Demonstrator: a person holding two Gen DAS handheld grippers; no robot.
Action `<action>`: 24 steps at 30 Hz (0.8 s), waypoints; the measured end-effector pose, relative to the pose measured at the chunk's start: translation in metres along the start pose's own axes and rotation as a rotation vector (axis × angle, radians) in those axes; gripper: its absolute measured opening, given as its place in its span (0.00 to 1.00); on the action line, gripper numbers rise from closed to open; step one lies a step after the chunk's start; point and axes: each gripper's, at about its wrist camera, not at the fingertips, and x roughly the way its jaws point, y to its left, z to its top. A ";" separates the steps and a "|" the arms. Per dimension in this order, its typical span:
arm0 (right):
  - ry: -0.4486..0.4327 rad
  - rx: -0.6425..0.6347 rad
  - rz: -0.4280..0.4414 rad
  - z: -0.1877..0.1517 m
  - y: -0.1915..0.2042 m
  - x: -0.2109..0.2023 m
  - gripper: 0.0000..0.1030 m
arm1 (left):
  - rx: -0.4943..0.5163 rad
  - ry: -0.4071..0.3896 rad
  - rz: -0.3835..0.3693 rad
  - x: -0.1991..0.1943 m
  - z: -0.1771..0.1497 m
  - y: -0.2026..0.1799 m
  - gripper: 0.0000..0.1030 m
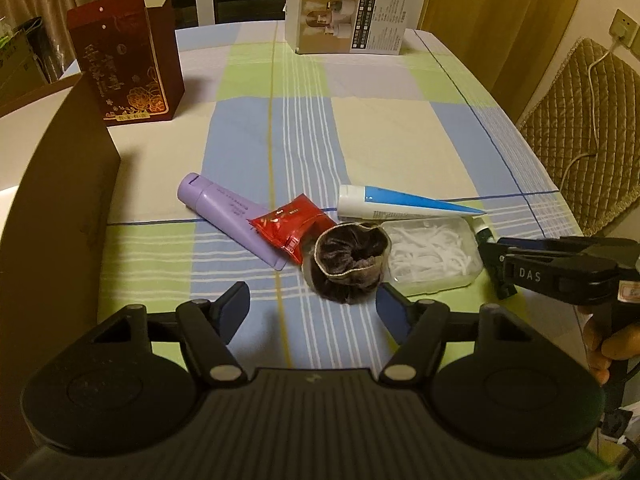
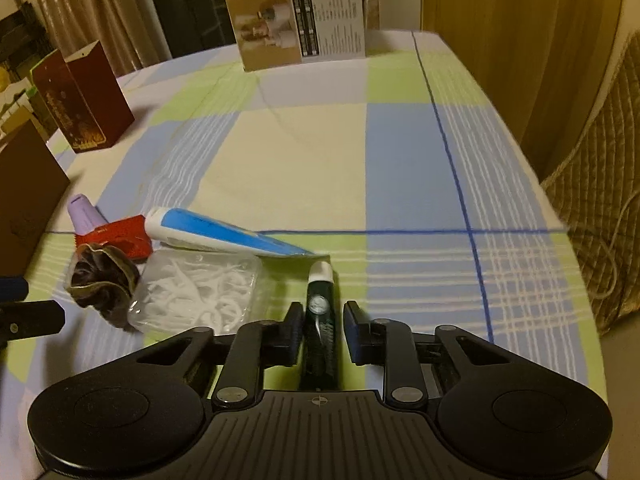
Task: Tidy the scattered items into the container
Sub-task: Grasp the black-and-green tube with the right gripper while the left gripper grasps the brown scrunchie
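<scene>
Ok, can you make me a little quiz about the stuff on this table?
1. True or false: the red packet lies partly on the purple tube.
2. What sits between the right gripper jaws?
3. Which touches the box of floss picks: A the scrunchie, B the white carton?

Key: 1 true. 2 the dark green bottle, jaws not yet shut on it. 3 A.

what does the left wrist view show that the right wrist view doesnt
Only the left wrist view shows the right gripper from outside, the hand holding it, and a wall socket.

Only the right wrist view shows the dark green tube lying lengthwise between the right gripper's open fingers.

Both show the purple tube, red packet, scrunchie, clear floss-pick box, blue-white tube and both boxes.
</scene>
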 end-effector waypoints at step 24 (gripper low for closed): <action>0.093 -0.164 -0.018 -0.028 0.027 -0.018 0.20 | -0.100 0.022 -0.113 0.001 -0.038 0.015 0.09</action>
